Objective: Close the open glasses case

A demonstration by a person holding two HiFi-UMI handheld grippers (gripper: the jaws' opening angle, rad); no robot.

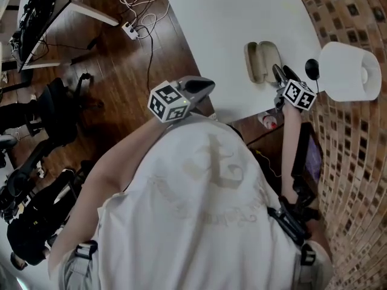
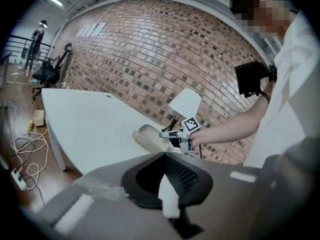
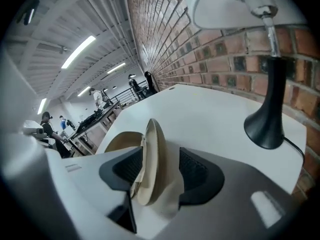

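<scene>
The open beige glasses case [image 1: 261,62] lies on the white table [image 1: 230,23] near its front edge. In the right gripper view its raised lid [image 3: 152,149] stands upright between the jaws. My right gripper [image 3: 156,159] is open around the lid; the left pad is close against it, and a gap shows on the right side. From the head view the right gripper [image 1: 280,72] reaches the case from the right. My left gripper [image 1: 207,85] hovers at the table's edge, left of the case [image 2: 146,136], its jaws shut and empty [image 2: 164,156].
A lamp with a white shade [image 1: 349,71] and a black base [image 3: 265,126] stands right of the case, against the brick wall [image 1: 357,162]. A power strip with cables [image 1: 130,30] lies on the wood floor, with office chairs [image 1: 57,110] further left.
</scene>
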